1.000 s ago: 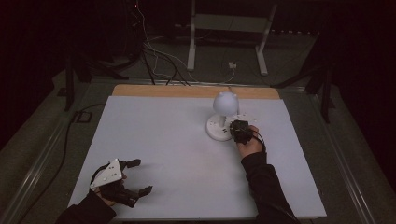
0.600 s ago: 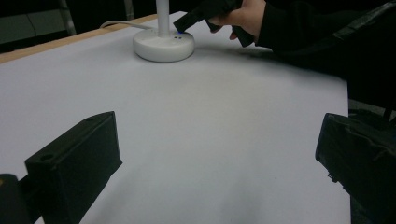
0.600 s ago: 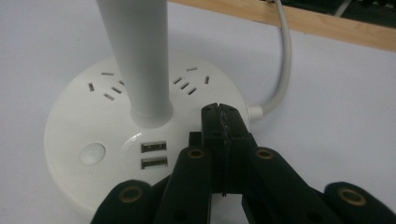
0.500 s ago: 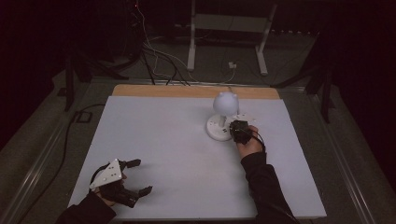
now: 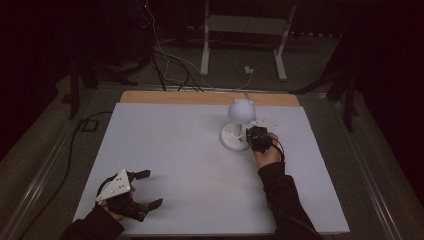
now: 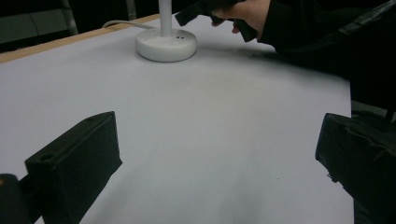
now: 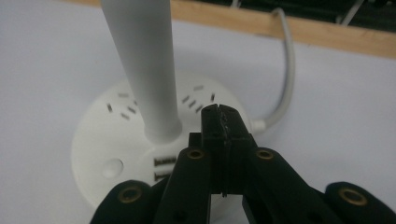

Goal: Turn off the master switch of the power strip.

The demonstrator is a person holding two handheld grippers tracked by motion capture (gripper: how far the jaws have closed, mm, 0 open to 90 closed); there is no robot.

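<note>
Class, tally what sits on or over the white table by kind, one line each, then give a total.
White desk lamp with round socket base: 1
Black hand-held two-jaw tools: 2 (left tool, right tool)
Total: 3

The high view is dim overall: the white table top (image 5: pixel 190 150) at the centre of the frame is the one evenly lit area, while the upper corners and both side edges fall away into near black. The picture is soft and grainy, with little fine detail. Light seems to come from overhead, since shadows on the table are faint and short. In the left gripper view the table reads pale grey and smooth, the black jaws at the lower left and lower right are blurred, and a soft dark shadow lies under the sleeve (image 6: pixel 327 37) at upper right. In the right gripper view the lamp base (image 7: pixel 140 140) is bright without glare, its stem slightly soft, and the far table edge at the top is out of focus.
</note>
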